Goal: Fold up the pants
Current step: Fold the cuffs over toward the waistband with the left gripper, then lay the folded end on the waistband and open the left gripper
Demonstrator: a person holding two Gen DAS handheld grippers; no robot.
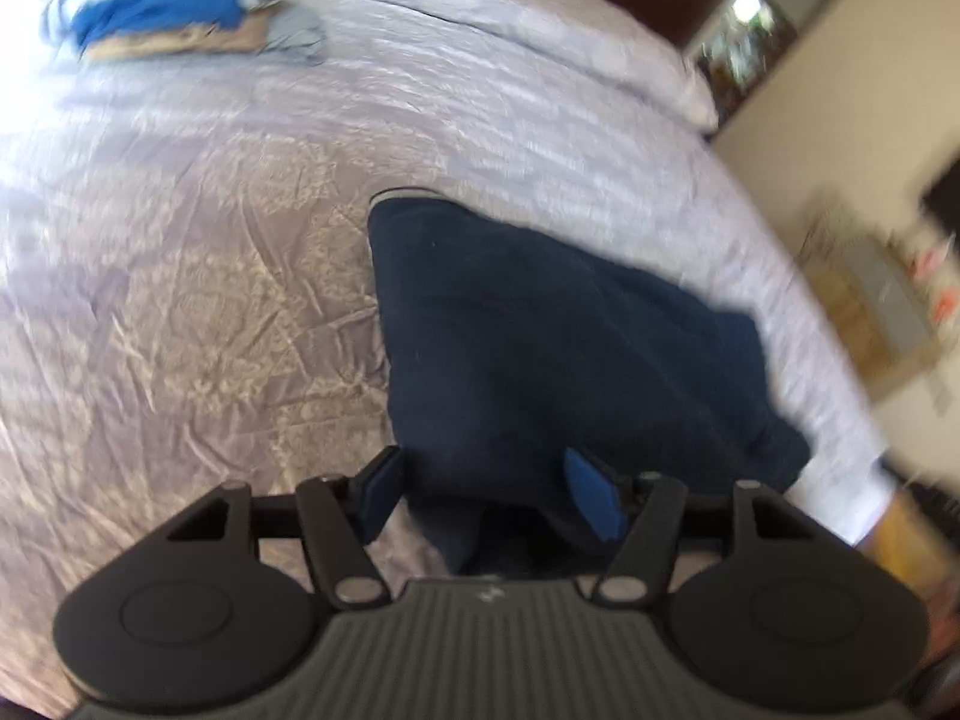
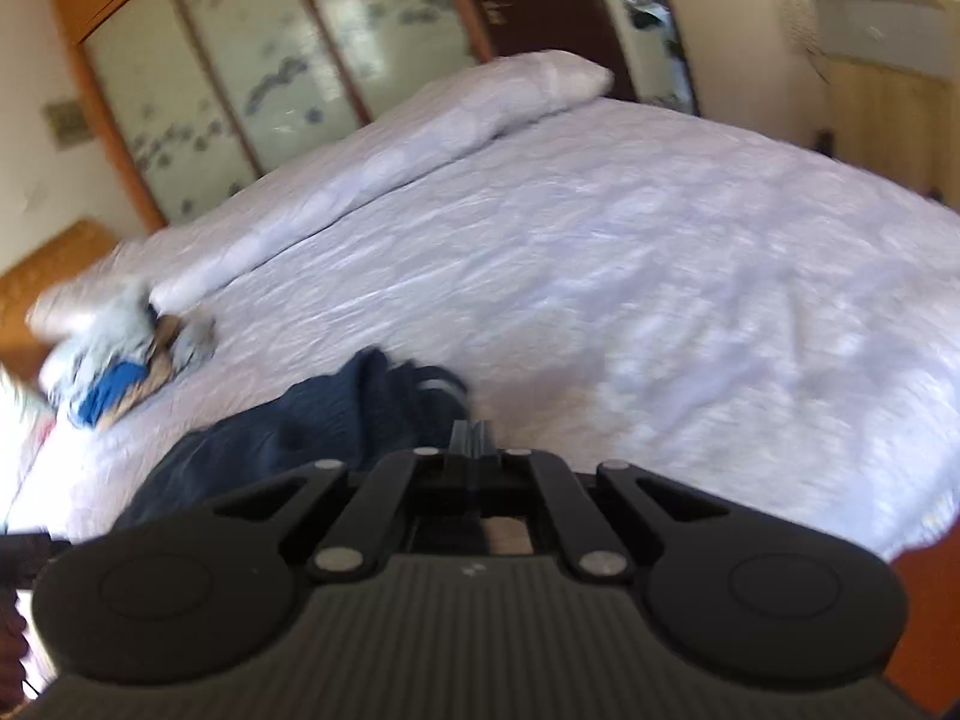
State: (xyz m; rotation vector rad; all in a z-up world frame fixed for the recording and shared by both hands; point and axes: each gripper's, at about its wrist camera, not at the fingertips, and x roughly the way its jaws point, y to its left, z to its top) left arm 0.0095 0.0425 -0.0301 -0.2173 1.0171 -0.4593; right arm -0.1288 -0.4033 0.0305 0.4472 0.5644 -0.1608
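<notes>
L wrist: my left claw [image 1: 486,489] gapes over pants [image 1: 540,348], no grip.
R wrist: my right claw [image 2: 473,429] closed tight, whether on pants, can't tell.

One pair of pants [image 1: 540,330]; one clothes pile [image 1: 174,18]; one bed [image 1: 180,240].

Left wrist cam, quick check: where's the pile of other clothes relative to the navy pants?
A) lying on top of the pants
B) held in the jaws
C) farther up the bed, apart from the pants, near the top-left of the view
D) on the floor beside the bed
C: the clothes pile lies on the bedspread at the top-left, with bare cover between it and the navy pants.
</notes>
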